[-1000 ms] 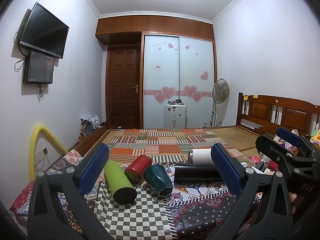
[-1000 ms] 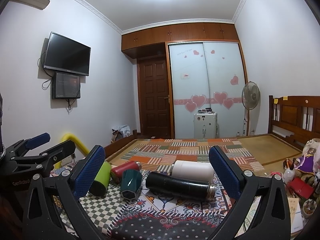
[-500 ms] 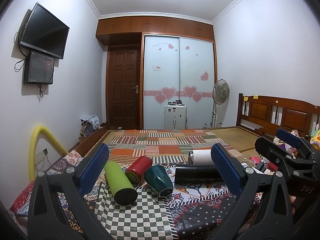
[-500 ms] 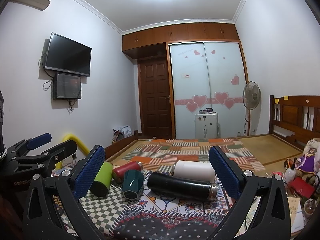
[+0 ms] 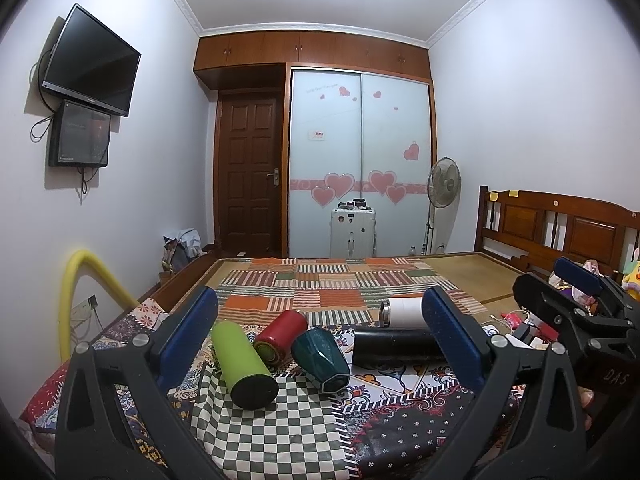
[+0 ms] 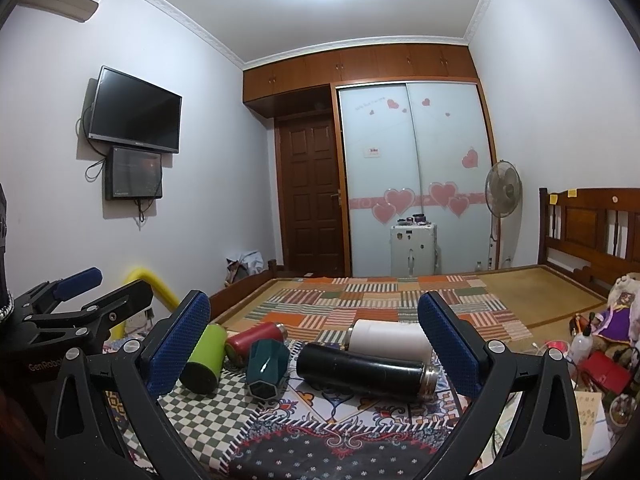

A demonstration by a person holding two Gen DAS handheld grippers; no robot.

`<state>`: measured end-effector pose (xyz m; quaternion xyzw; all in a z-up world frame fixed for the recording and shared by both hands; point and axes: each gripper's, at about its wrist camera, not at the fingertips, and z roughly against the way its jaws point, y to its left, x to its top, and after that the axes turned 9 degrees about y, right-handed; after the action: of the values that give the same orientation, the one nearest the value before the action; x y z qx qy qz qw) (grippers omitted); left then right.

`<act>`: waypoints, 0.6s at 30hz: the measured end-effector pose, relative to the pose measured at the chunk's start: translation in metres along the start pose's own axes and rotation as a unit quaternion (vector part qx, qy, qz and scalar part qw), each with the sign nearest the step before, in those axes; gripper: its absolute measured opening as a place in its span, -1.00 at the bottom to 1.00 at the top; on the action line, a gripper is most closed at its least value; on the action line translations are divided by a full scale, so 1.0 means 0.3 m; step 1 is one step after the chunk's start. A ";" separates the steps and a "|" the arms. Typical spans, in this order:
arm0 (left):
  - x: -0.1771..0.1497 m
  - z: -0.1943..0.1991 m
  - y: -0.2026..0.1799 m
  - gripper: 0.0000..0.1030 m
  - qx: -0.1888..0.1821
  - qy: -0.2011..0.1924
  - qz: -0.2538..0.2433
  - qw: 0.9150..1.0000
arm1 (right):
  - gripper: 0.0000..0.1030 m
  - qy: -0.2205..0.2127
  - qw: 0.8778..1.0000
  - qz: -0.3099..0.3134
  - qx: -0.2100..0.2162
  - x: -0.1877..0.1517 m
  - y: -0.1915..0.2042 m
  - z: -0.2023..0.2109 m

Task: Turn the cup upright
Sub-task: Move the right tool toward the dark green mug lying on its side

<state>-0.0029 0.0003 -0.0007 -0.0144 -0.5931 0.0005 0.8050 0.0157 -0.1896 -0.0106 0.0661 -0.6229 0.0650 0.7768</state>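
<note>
Several cups lie on their sides on a patterned cloth: a lime green tumbler [image 5: 243,359], a red cup [image 5: 281,335], a dark teal faceted cup [image 5: 321,358], a black flask [image 5: 394,347] and a white cup [image 5: 405,313]. They show again in the right wrist view: green [image 6: 205,355], red [image 6: 256,339], teal [image 6: 267,365], black [image 6: 362,369], white [image 6: 389,339]. My left gripper [image 5: 320,340] is open and empty, short of the cups. My right gripper [image 6: 314,344] is open and empty, also short of them. Each gripper shows at the edge of the other's view.
The cups lie on a bed with a patchwork blanket [image 5: 332,284]. Clutter and toys [image 6: 600,364] sit at the right edge. A yellow tube [image 5: 86,280] arcs at the left. A wooden headboard [image 5: 560,232] stands at the right.
Both grippers have drifted very slightly; the cups have not moved and both grippers stay open.
</note>
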 end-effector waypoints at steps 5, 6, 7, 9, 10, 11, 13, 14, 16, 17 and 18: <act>-0.004 -0.006 0.004 1.00 -0.001 0.003 0.000 1.000 | 1.00 0.007 1.000 0.001 -0.002 -0.007 0.000 -0.015; -0.007 -0.010 0.007 1.00 -0.002 0.005 -0.001 1.000 | 1.00 0.011 1.000 0.003 -0.003 -0.008 0.002 -0.023; -0.010 -0.015 0.010 1.00 -0.001 0.007 -0.002 1.000 | 1.00 0.016 1.000 0.005 -0.004 -0.011 0.002 -0.031; -0.017 -0.029 0.019 1.00 -0.001 0.012 -0.001 1.000 | 1.00 0.030 1.000 0.010 0.000 -0.015 0.004 -0.054; -0.021 -0.038 0.025 1.00 0.000 0.015 0.000 1.000 | 1.00 0.039 0.999 0.013 0.005 -0.014 0.006 -0.071; -0.027 -0.047 0.035 1.00 0.000 0.018 0.002 1.000 | 1.00 0.049 0.999 0.015 0.011 -0.014 0.007 -0.091; -0.038 -0.064 0.056 1.00 0.004 0.025 0.004 1.000 | 1.00 0.068 0.997 0.022 0.024 -0.015 0.011 -0.133; -0.044 -0.074 0.062 1.00 0.005 0.028 0.004 1.000 | 1.00 0.077 0.996 0.026 0.029 -0.014 0.013 -0.150; -0.058 -0.096 0.089 1.00 0.009 0.035 0.009 0.999 | 1.00 0.102 0.993 0.037 0.042 -0.013 0.020 -0.210; -0.067 -0.108 0.105 1.00 0.012 0.039 0.012 0.999 | 1.00 0.110 0.992 0.040 0.047 -0.014 0.020 -0.228; -0.074 -0.119 0.119 1.00 0.015 0.042 0.013 0.999 | 1.00 0.118 0.991 0.041 0.053 -0.018 0.016 -0.246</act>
<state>0.0251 0.0348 -0.0334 -0.0105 -0.5582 0.0191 0.8294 0.0845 -0.1716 -0.0318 0.0733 -0.5244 0.1368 0.8372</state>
